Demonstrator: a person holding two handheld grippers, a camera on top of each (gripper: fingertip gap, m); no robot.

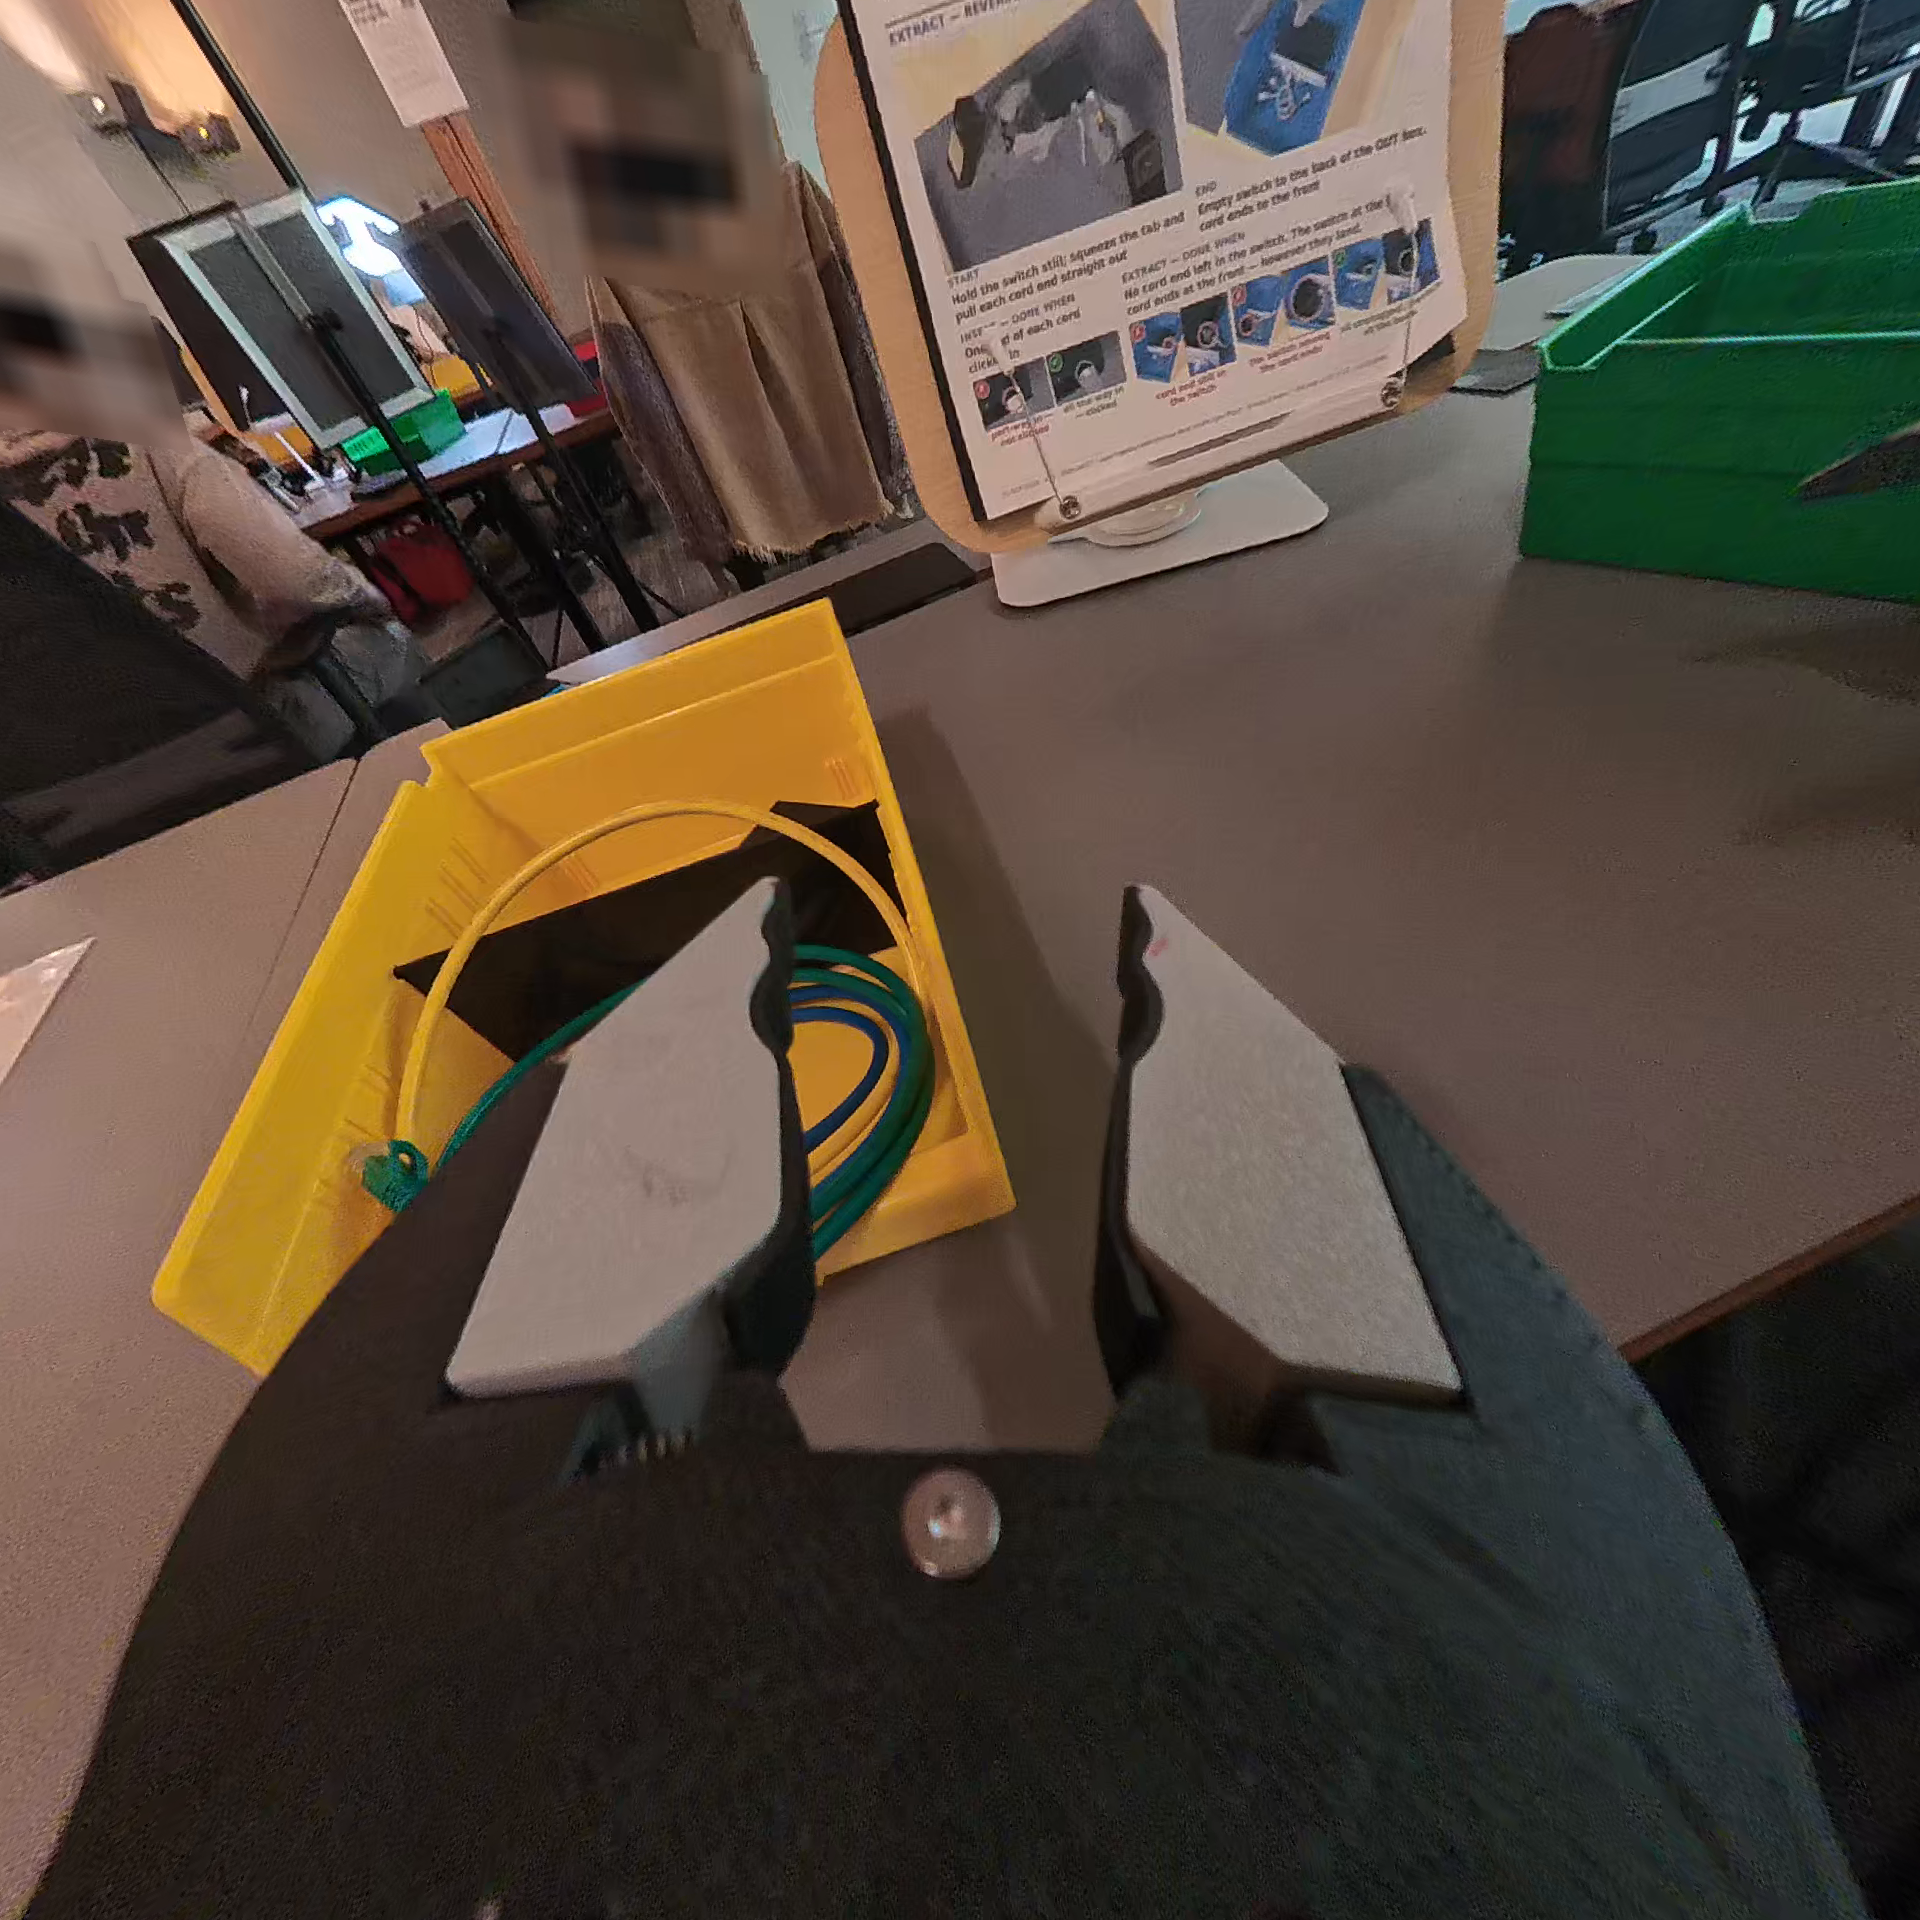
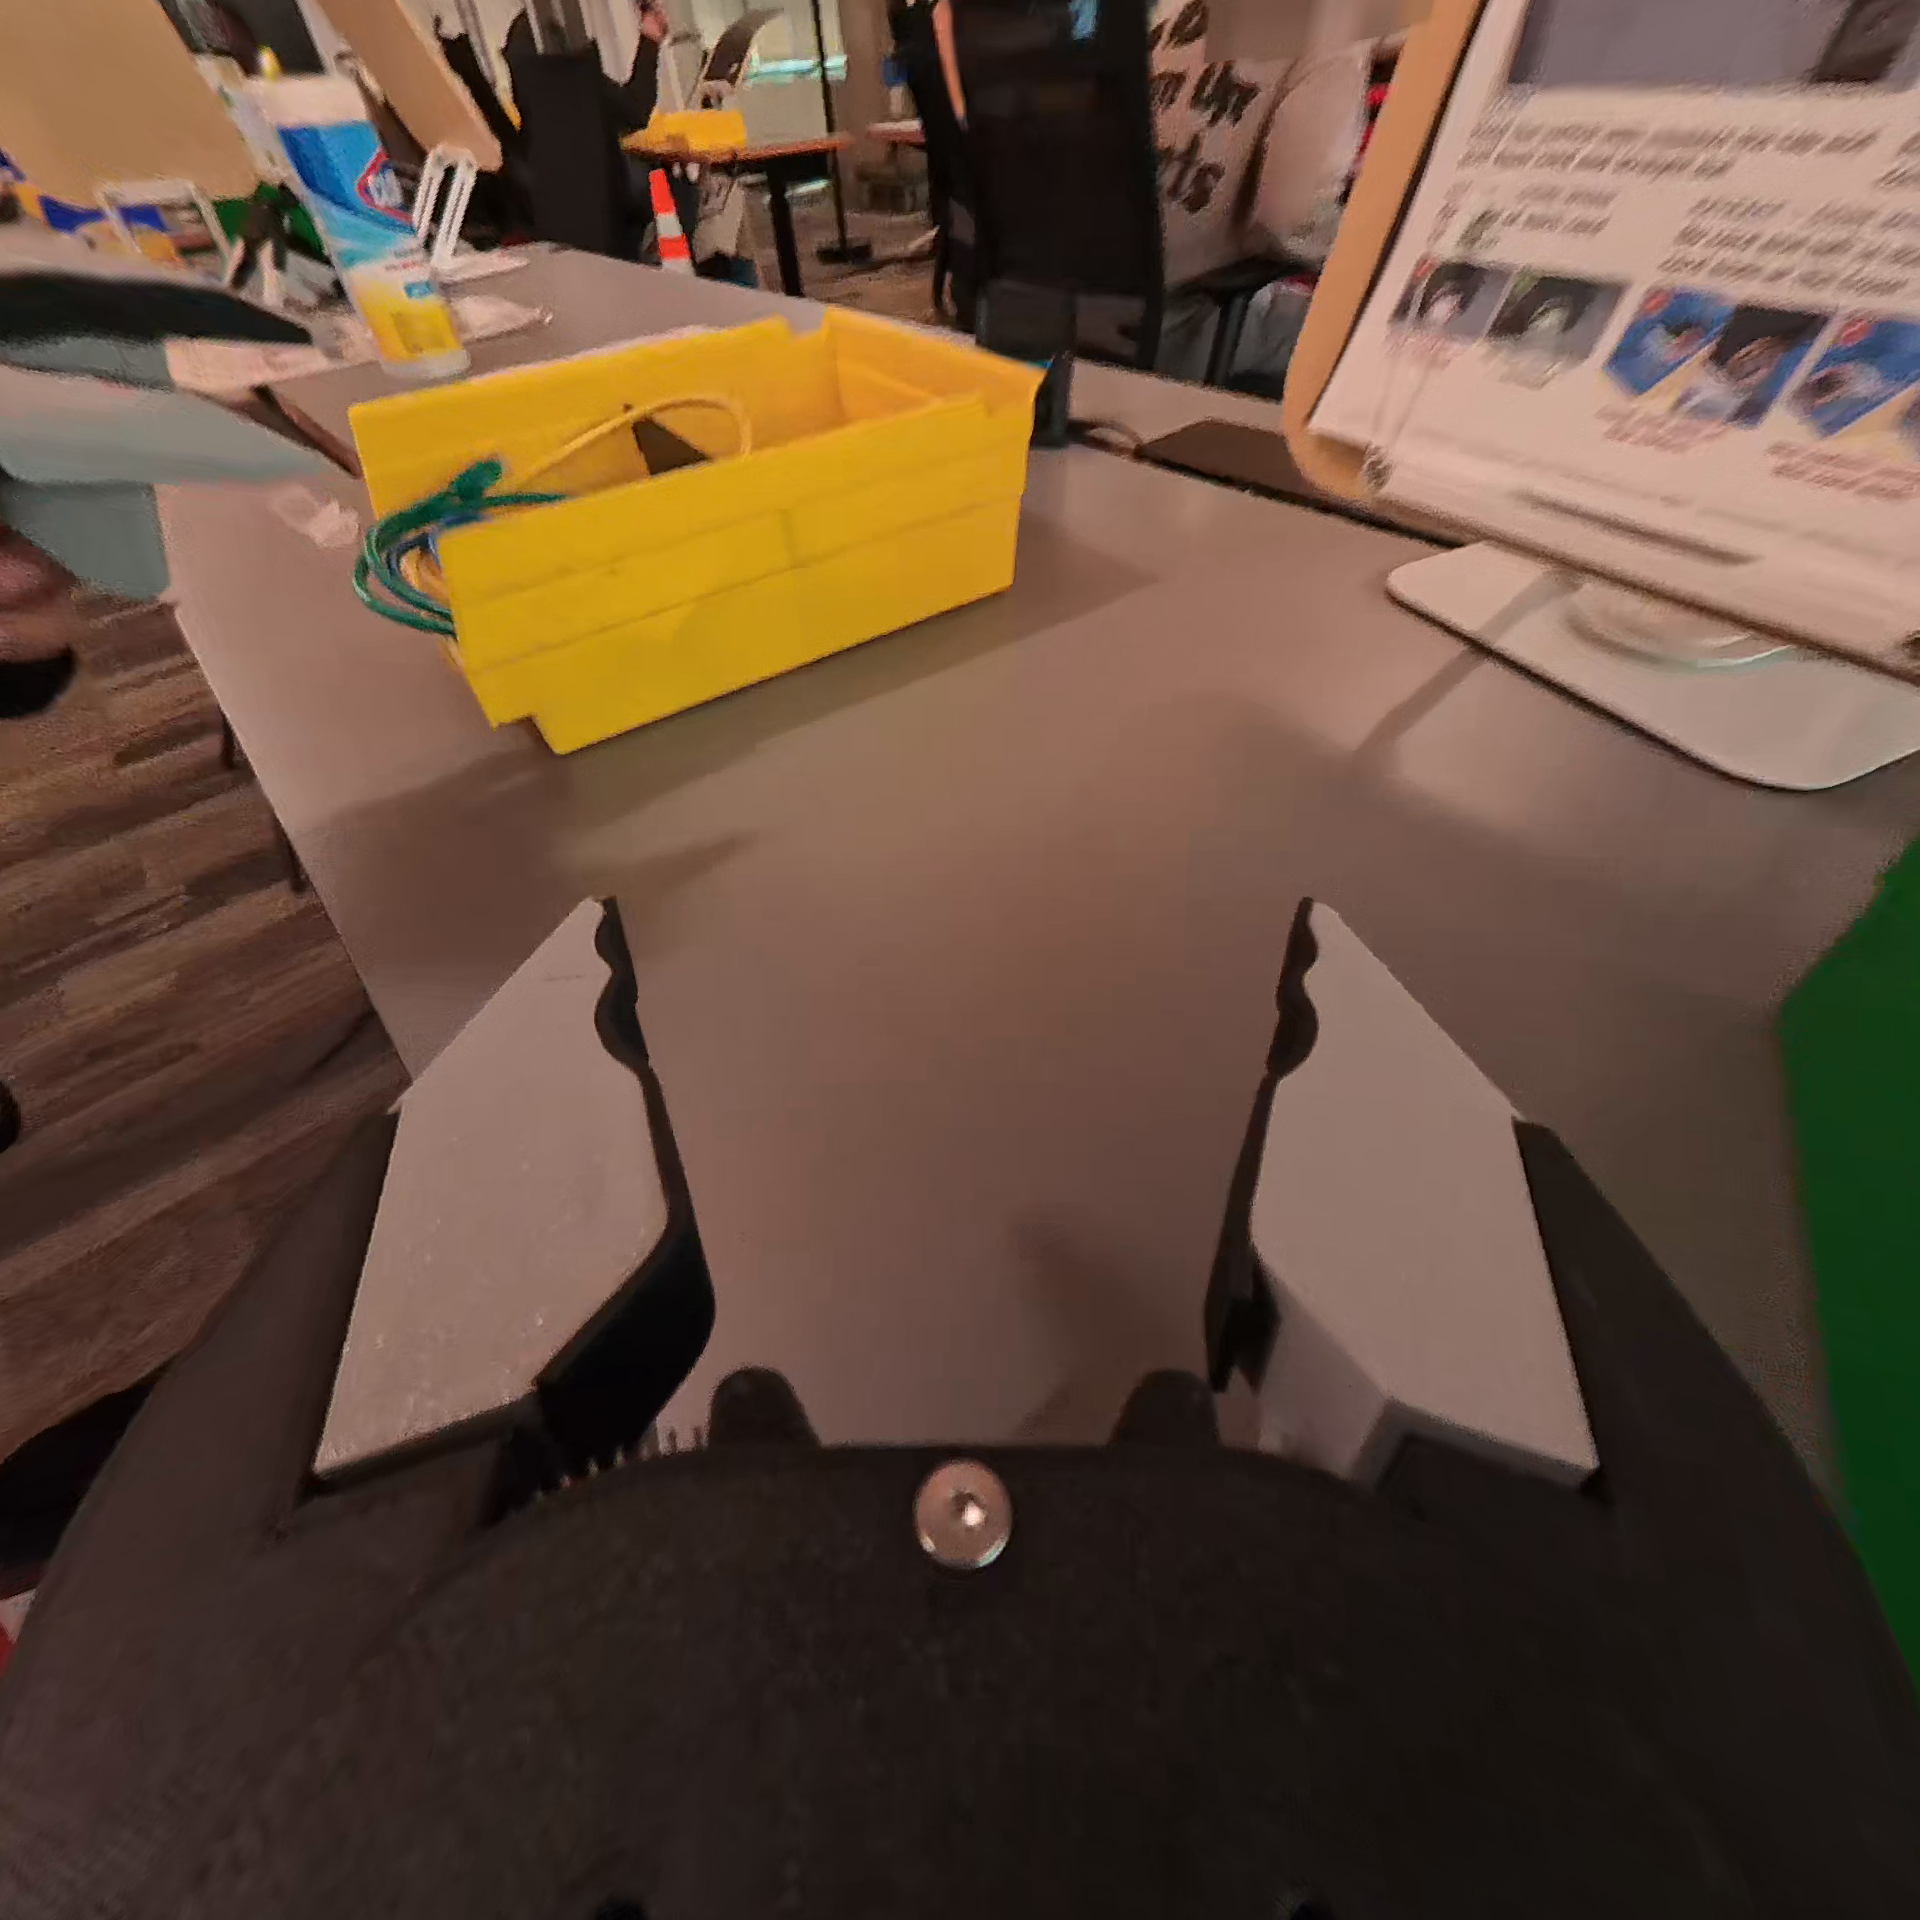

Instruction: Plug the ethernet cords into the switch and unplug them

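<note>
Cords (image 1: 883,1049) coiled in yellow bin (image 1: 312,1174); both grippers empty, agape.

On the worktop (image 1: 1351,831): a bin (image 1: 665,748) toward the left, cords (image 1: 883,1049) coiled inside its near end, over a switch (image 1: 582,935) lying deeper in. One cord end (image 1: 390,1174) draped over the bin's left wall. Behind and right of the bin, an instruction board (image 1: 1164,260) upright on a stand. Far right, a second bin (image 1: 1714,447). Well apart from both bins, in the right wrist view, bare worktop between the fingers (image 2: 520,1195).
</note>
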